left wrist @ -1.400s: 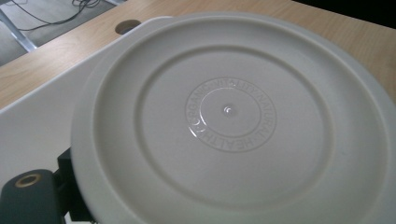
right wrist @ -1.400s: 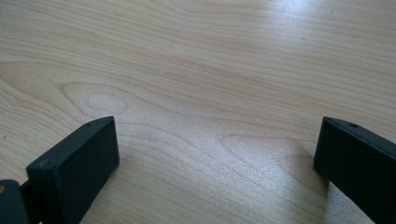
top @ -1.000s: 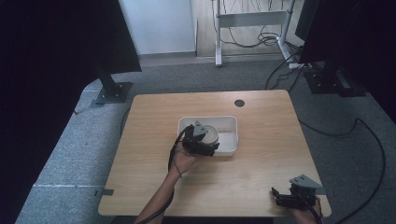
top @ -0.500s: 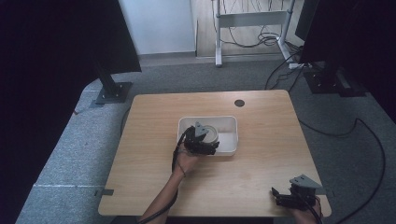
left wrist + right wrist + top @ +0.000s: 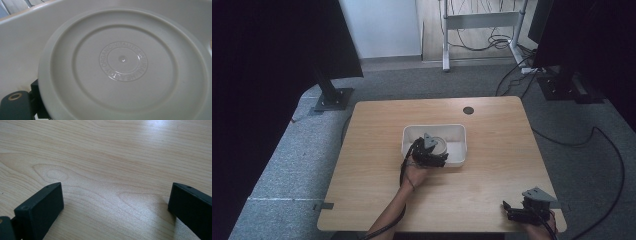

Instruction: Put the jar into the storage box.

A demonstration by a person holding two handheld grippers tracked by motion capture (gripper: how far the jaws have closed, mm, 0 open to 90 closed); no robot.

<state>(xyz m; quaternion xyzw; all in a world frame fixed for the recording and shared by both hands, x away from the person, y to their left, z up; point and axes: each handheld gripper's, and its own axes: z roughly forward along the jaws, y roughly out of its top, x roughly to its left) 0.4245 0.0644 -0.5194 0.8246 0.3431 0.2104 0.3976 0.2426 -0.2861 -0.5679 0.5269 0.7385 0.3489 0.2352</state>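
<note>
Your left gripper [image 5: 432, 155] over the white bin's [image 5: 457, 132] near left corner, at a round lid [image 5: 125, 62] inside the bin, its grip impossible to tell; your right gripper [image 5: 517, 212] spread wide, low over the table's [image 5: 377, 150] near right corner

Your bench [image 5: 377, 190] carries a tray [image 5: 457, 131] at its middle, a round lid [image 5: 439, 146] in the tray's left part. Your left gripper [image 5: 432, 156] sits at the tray's near-left edge; your right gripper [image 5: 514, 212] at the bench's near-right corner, well apart.
</note>
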